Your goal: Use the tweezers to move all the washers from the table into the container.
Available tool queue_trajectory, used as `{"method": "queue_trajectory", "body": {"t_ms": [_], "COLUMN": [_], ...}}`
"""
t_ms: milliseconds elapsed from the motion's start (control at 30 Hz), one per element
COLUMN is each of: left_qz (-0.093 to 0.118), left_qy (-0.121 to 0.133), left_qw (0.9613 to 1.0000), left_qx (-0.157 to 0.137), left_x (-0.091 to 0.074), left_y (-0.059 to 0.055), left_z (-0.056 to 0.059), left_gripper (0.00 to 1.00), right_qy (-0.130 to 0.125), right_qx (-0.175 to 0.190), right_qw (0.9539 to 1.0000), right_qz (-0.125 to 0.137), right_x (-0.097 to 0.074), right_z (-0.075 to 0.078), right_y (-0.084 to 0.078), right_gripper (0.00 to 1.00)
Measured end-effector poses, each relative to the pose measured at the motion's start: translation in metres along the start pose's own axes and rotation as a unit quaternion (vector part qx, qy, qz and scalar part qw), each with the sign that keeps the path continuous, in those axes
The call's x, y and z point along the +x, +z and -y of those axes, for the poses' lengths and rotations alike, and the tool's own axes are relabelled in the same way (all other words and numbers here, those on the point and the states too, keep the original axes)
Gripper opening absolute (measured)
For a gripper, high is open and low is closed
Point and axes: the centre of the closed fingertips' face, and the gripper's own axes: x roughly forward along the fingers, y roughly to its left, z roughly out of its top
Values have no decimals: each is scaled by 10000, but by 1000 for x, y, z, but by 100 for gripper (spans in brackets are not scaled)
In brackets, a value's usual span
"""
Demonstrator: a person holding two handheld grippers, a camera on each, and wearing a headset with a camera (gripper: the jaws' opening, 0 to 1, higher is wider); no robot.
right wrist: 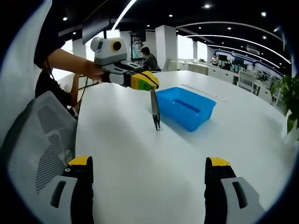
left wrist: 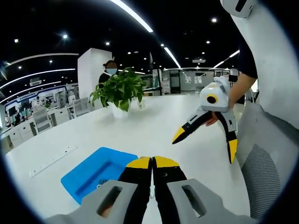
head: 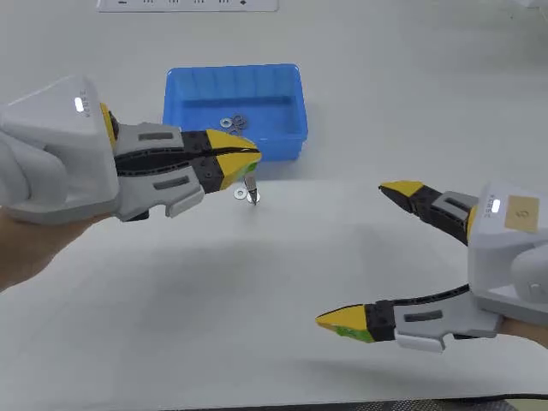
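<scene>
My left gripper is shut on the metal tweezers, which hang straight down with their tips on the table. A small washer lies right beside the tips. Just behind stands the blue container with a few washers inside. My right gripper is open and holds nothing, off to the right near the front. In the right gripper view the tweezers stand upright under the left gripper, in front of the container. The left gripper view has its jaws closed together over the container.
A white ruler strip lies at the table's far edge. A potted plant stands further along the white table. A mesh chair back is close on the near side. Bare table spreads between the two grippers.
</scene>
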Motion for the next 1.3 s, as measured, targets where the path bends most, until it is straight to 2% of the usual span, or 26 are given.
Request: {"method": "queue_trajectory", "body": {"t_ms": [167,333,433,533,600,667,733,833,1000,1100,1200,1300], "left_qz": [5,-85,-203,-283,-325,-366,-376,-387,-371,-372,-373,-369], "left_qy": [-48,-15,-279,-455,-469,-491,-521,-555,-586,-601,-616,-650], "left_qw": [10000,9998,9992,9983,9980,9975,9971,9968,9963,9962,9960,9957], "left_qx": [-12,-197,-188,-218,-280,-348,-402,-429,-499,-512,-535,-539], "left_x": [0,1,3,5,6,7,8,9,10,10,9,9], "left_y": [0,-1,-1,0,0,-1,-1,-1,-1,0,0,0], "left_z": [1,-6,-2,0,-3,-5,-5,-4,-4,-4,-4,-3], "left_gripper": [4,4,4,4,4,4,4,4,4,4,4,4], "right_qy": [81,242,581,859,798,914,1015,1233,1511,1566,1593,1587], "right_qx": [4,-186,-309,-377,-402,-392,-367,-566,-755,-810,-800,-619], "right_qw": [10000,9995,9978,9955,9959,9949,9941,9907,9855,9841,9837,9853], "right_qz": [-10,-6,8,120,127,155,122,-49,-150,-215,-230,-146], "right_x": [1,11,22,31,36,41,47,56,73,82,90,100], "right_z": [-5,-6,-7,-5,3,9,12,10,0,0,2,7], "right_y": [0,8,20,36,41,48,51,49,51,49,50,54], "right_gripper": [100,100,99,89,84,74,65,56,46,42,39,35]}}
